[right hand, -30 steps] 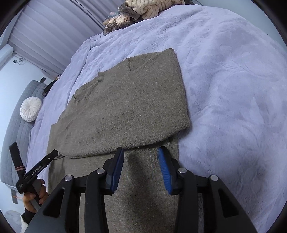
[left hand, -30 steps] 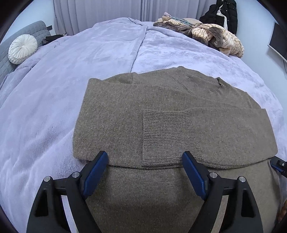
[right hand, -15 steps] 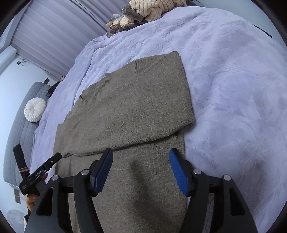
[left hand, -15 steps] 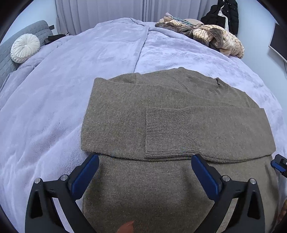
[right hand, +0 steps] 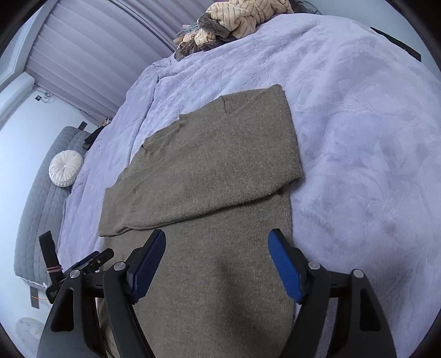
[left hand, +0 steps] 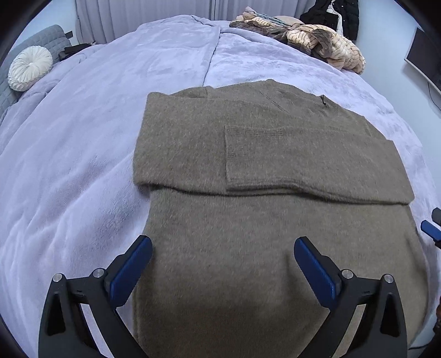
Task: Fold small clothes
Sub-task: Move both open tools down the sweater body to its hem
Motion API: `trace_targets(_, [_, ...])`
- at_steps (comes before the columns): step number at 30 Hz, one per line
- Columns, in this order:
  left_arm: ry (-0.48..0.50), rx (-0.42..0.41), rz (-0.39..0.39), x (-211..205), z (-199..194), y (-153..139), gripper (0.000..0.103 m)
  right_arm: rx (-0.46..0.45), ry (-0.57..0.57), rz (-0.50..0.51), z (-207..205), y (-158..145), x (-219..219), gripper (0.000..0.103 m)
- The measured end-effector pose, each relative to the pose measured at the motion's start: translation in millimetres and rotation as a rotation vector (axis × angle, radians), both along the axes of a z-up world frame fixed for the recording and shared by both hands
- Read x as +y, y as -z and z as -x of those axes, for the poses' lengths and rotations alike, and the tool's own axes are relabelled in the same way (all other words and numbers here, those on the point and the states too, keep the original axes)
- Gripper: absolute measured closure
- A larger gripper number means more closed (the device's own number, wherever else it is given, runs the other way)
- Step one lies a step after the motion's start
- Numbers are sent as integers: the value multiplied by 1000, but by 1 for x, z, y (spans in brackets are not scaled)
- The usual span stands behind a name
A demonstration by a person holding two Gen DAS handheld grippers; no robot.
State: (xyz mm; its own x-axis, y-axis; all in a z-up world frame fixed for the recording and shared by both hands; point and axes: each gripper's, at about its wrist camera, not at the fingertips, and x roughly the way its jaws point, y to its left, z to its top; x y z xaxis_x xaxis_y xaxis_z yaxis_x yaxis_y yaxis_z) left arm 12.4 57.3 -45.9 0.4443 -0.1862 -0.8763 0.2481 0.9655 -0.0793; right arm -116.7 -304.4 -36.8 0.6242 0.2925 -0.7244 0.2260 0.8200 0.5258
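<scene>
Both tongs, left point(left hand: 222, 256) and right point(right hand: 216, 249), just widened, are held apart, empty, over the sweater point(left hand: 261, 170); open bed point(left hand: 82, 154) is seen around, clothes pile point(left hand: 317, 44) at upper right.

Left wrist view: close, angled steeply down over the brown sweater point(left hand: 270, 170) toward the curtains point(left hand: 143, 16); right wrist view: close, shallower, from its right; both share sweater and bed point(right hand: 358, 115).

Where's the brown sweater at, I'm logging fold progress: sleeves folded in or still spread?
Folded in. Both sleeves lie across the brown sweater, one ribbed cuff on its chest. The lower body remains unfolded.
</scene>
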Motion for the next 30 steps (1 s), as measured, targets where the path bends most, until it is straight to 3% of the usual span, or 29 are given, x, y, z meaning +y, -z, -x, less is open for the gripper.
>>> trace_targets(8, [-4, -42, 43, 59, 59, -16, 0, -8, -5, -70, 55, 7, 0, 23])
trace_targets(15, [49, -1, 161, 98, 120, -16, 0, -52, -47, -135, 112, 15, 5, 23])
trace_targets(23, [131, 99, 272, 108, 175, 4, 0, -119, -168, -308, 184, 34, 18, 23])
trace_targets(30, [204, 151, 319, 101, 197, 7, 0, -64, -271, -354, 199, 61, 50, 22])
